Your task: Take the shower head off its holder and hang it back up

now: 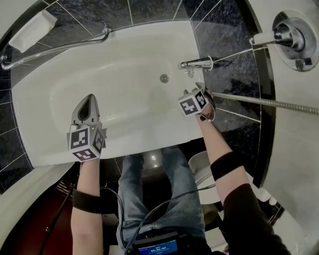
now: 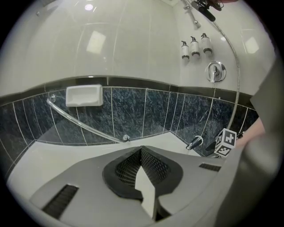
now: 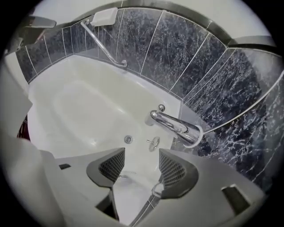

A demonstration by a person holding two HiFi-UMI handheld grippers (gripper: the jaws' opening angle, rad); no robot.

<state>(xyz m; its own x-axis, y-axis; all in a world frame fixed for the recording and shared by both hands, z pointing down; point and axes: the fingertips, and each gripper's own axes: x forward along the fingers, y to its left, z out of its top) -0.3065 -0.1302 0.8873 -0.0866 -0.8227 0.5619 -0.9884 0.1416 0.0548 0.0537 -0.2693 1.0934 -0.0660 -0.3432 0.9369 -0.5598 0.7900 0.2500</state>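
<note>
The shower head (image 2: 203, 7) is high on the pale wall. Only the left gripper view catches it, at the top edge toward the upper right, above three small bottles (image 2: 194, 46) and the round mixer handle (image 2: 215, 71). It is small, dark and partly cut off, so I can't tell whether it sits properly in its holder, nor how its handle lies.

Its hose (image 1: 269, 102) is the better guide. In the head view it runs from just beside the right gripper (image 1: 199, 97) straight out of the right edge, so the head lies well up and away from that gripper, along the hose.

The right gripper is much the nearer of the two. It hangs low by the tub tap (image 1: 197, 63), pointing steeply down, its jaws wide apart and empty, with only the white tub (image 1: 124, 60) showing through the gap. A small shiny bit at the inner edge of one pad is unclear.

The left gripper (image 1: 88, 102) is at lower left over the tub rim, its jaws closed on nothing, well away from the hose.

The coming reach looks to be upward with the right gripper.
</note>
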